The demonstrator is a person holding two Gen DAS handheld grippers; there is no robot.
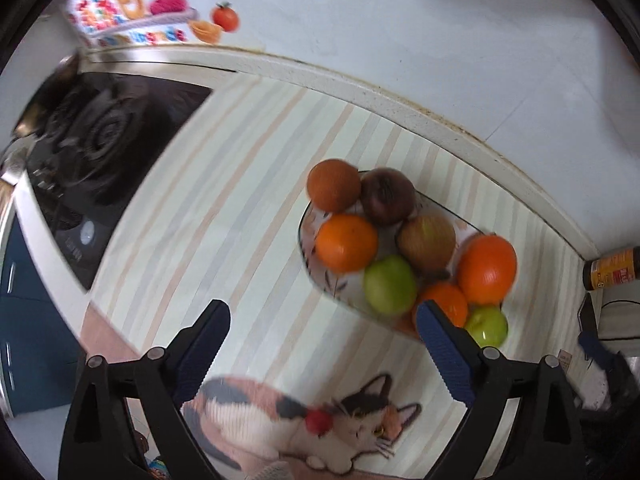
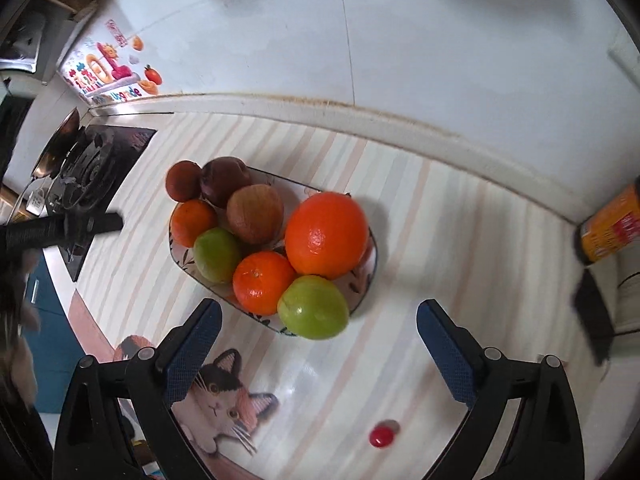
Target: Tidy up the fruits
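A patterned plate [image 2: 362, 280] on the striped counter holds several fruits: a big orange [image 2: 326, 234], a smaller orange [image 2: 262, 282], green fruits [image 2: 314, 306], brown and dark red fruits at the back. The plate also shows in the left wrist view [image 1: 310, 226], with the big orange [image 1: 486, 270] at its right. A small red fruit [image 2: 381, 437] lies loose on the counter and shows in the left wrist view [image 1: 317, 421] too. My left gripper [image 1: 322, 338] is open and empty, left of the plate. My right gripper [image 2: 318, 338] is open and empty, just in front of the plate.
A gas stove [image 2: 94, 164] sits at the left. A brown bottle with an orange label [image 2: 610, 226] stands at the right by the wall. The counter mat has a cat picture [image 2: 218, 398]. A white wall runs behind the counter.
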